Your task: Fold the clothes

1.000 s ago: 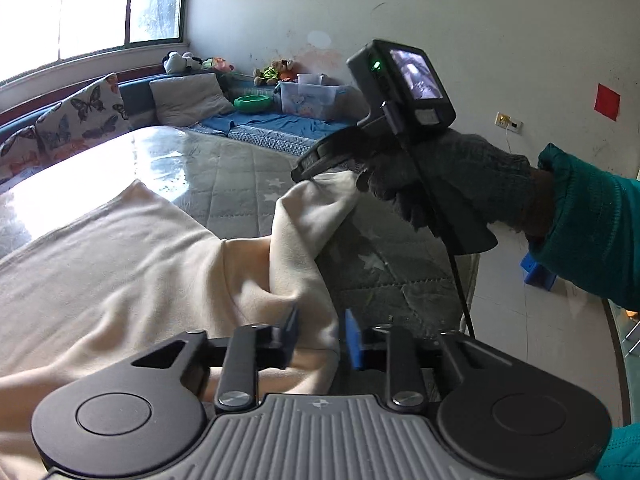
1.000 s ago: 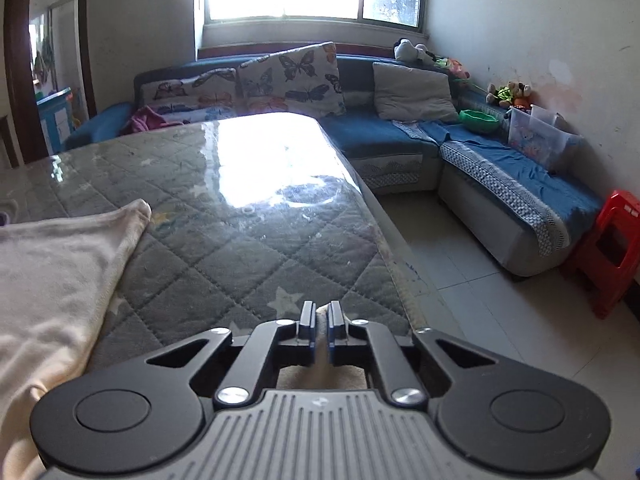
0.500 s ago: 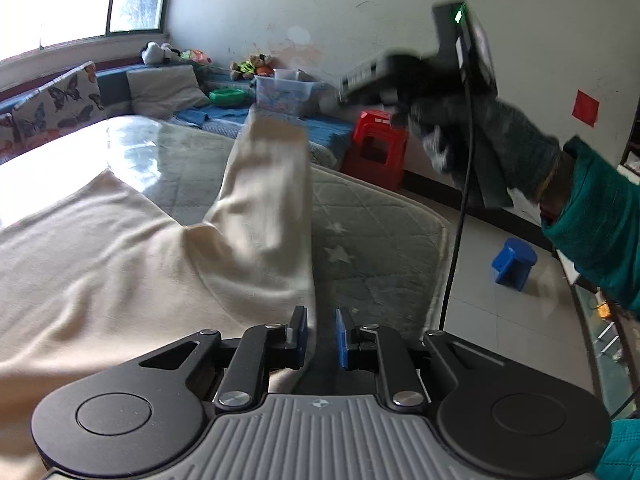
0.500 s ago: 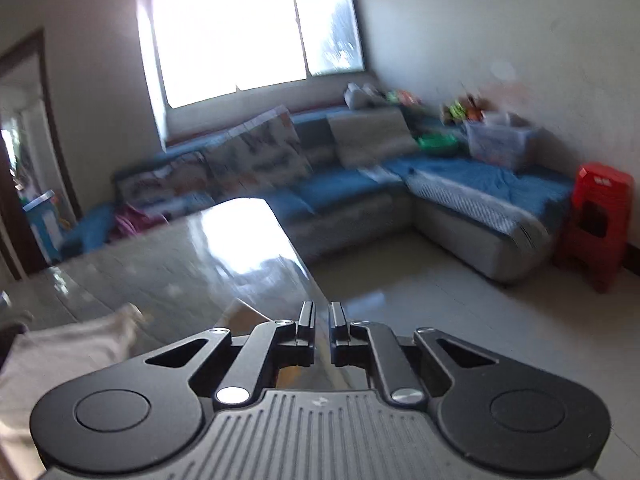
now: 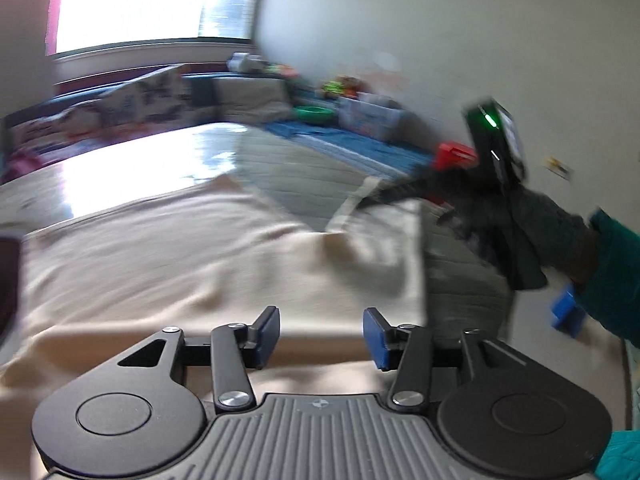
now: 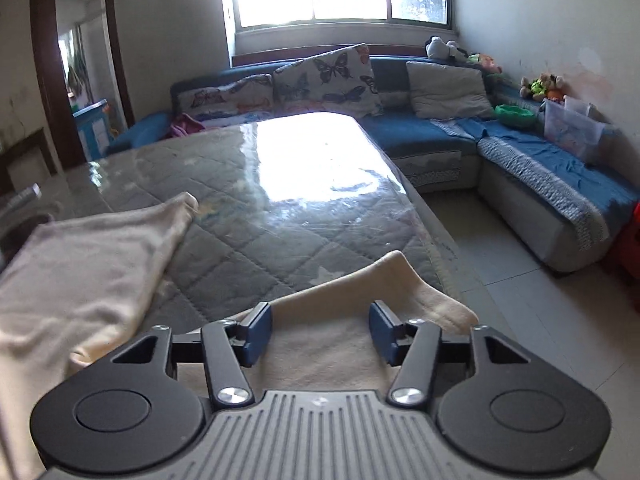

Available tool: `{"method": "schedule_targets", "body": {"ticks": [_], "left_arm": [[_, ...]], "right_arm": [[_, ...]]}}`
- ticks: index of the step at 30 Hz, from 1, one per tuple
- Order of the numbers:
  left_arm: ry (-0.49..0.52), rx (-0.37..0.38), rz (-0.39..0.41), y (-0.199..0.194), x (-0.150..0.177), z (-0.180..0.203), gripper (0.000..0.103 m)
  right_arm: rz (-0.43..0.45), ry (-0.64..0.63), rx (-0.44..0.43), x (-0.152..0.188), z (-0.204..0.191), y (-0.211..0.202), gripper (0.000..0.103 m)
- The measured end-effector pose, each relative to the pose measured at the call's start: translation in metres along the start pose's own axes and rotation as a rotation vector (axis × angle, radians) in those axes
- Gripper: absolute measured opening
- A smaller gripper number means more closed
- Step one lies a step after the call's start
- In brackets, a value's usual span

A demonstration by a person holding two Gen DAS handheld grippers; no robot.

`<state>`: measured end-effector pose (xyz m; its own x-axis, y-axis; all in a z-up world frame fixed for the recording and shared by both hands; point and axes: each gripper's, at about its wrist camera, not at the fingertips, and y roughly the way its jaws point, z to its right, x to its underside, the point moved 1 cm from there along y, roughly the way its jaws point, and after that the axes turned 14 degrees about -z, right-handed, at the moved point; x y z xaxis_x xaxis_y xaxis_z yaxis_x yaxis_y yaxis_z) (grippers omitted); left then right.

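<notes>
— Well, starting on the left: left tongs (image 5: 320,332) with jaws apart and opening, nothing pinched, cream cloth (image 5: 168,256) lying flat under and beyond the blue pads (image 5: 267,336).

— And ahead of them?

— Spread over the quilted mattress (image 5: 316,172), one flap raised to the right, near the other tool held in a gloved hand (image 5: 516,224). Too blurred to read much more there.

— Moving right?

— Right tongs (image 6: 320,334) also parted and opening, pads clear of the fabric. Sleeve end (image 6: 384,284) resting just under and ahead of the gap, at the mattress edge. More of the cloth bunched off to the left of the jaws, well apart from that sleeve.

— Farther out?

— Blue sofa (image 6: 432,136) beyond the mattress, butterfly cushions (image 6: 328,76) along its back, grey pillow (image 6: 448,88) to the right, clear storage box (image 6: 572,132) farther right again.
</notes>
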<state>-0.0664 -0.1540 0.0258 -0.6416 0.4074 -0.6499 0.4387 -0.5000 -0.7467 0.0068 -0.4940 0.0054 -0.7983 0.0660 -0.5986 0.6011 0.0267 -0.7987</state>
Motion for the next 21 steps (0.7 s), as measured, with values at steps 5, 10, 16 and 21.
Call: {"method": "schedule_targets", "body": {"ticks": [5, 10, 16, 21], "left_arm": [[-0.125, -0.094, 0.026, -0.026, 0.017, -0.033, 0.051], [-0.232, -0.13, 0.021, -0.038, 0.036, -0.064, 0.052], [-0.215, -0.178, -0.021, -0.043, 0.056, -0.071, 0.05], [-0.23, -0.215, -0.028, -0.052, 0.064, -0.073, 0.051]], "right_arm": [[0.0, -0.002, 0.041, -0.002, 0.001, 0.003, 0.072], [0.004, -0.016, 0.05, 0.001, -0.001, -0.008, 0.081], [0.029, -0.117, -0.007, 0.0, -0.027, -0.035, 0.09], [0.031, -0.26, -0.114, 0.006, -0.066, -0.059, 0.098]]}}
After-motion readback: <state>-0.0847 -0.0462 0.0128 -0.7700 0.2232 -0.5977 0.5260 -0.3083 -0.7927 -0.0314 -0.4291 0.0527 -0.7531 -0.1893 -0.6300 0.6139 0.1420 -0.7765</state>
